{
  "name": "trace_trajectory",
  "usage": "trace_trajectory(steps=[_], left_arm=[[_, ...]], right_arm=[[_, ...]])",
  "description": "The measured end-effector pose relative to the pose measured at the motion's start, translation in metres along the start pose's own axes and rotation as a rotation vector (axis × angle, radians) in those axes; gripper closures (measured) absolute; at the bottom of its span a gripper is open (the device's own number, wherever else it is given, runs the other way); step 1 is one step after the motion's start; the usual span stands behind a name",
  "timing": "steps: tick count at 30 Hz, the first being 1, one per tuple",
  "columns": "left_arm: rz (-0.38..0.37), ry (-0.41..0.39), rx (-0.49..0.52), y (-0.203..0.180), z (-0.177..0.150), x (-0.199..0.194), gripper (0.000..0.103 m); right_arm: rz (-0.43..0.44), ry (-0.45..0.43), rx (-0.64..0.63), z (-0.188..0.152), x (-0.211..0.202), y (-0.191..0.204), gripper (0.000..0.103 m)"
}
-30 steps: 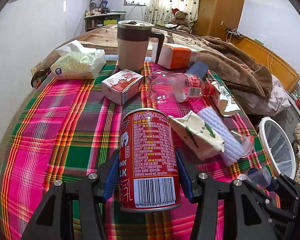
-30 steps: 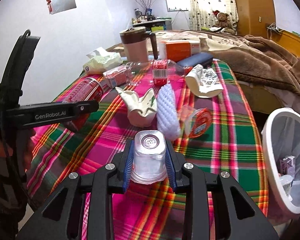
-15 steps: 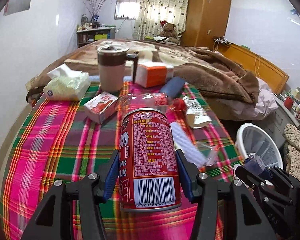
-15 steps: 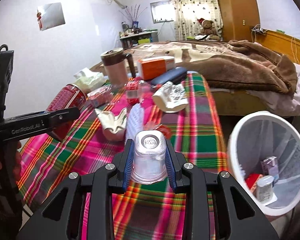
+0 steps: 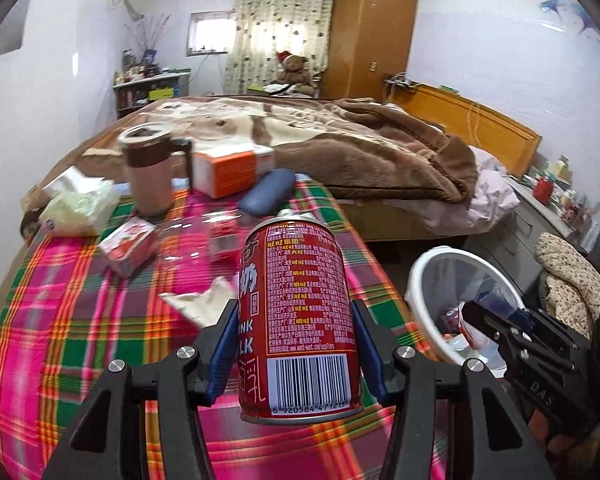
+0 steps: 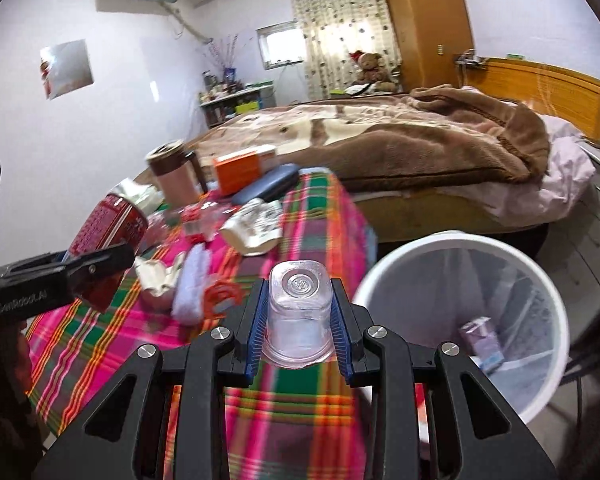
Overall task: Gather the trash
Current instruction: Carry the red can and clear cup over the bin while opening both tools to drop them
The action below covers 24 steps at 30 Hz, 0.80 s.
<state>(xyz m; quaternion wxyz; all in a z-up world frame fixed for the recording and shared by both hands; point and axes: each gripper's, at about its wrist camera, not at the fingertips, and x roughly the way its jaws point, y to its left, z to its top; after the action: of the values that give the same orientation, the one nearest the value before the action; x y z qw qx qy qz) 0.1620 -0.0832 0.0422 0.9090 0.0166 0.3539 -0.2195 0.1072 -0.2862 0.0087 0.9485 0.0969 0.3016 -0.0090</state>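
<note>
Mid-task: left tongs [image 5: 296, 350] clamp red can [image 5: 298, 312], right tongs [image 6: 298, 326] clamp clear cup [image 6: 299, 316], both near white bin [image 6: 548, 304] holding some trash; wrappers remain on tabletop [image 5: 60, 328].

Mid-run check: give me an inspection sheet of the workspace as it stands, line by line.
Surface: plaid tablecloth, partly covered.
Job's things: red can and clear plastic cup held; white bin beside the table, some trash inside.
Clutter: mug, orange box, tissue pack, small red carton, blue case, crumpled wrappers.
Grippers: left gripper shut on the can; right gripper shut on the cup.
Cables: nothing seen on the table.
Surroundings: bed with brown blanket, wardrobe.
</note>
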Motion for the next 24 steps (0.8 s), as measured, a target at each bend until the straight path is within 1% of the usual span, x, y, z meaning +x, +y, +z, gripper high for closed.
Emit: trace_trajectory(steps=[9, 16, 21, 24], left_arm=[[-0.090, 0.017, 0.060, -0.058, 0.007, 0.021, 0.049], [-0.173, 0.061, 0.102, -0.102, 0.007, 0.044, 0.049], [-0.222, 0.100, 0.131, -0.132, 0.002, 0.065, 0.049], [-0.246, 0.117, 0.151, -0.144, -0.001, 0.072, 0.049]], right_arm=[[-0.080, -0.022, 0.061, 0.008, -0.008, -0.048, 0.072], [-0.161, 0.000, 0.090, 0.007, -0.006, -0.082, 0.072], [-0.190, 0.014, 0.135, 0.005, -0.005, -0.105, 0.072], [-0.199, 0.031, 0.137, 0.002, -0.004, -0.111, 0.072]])
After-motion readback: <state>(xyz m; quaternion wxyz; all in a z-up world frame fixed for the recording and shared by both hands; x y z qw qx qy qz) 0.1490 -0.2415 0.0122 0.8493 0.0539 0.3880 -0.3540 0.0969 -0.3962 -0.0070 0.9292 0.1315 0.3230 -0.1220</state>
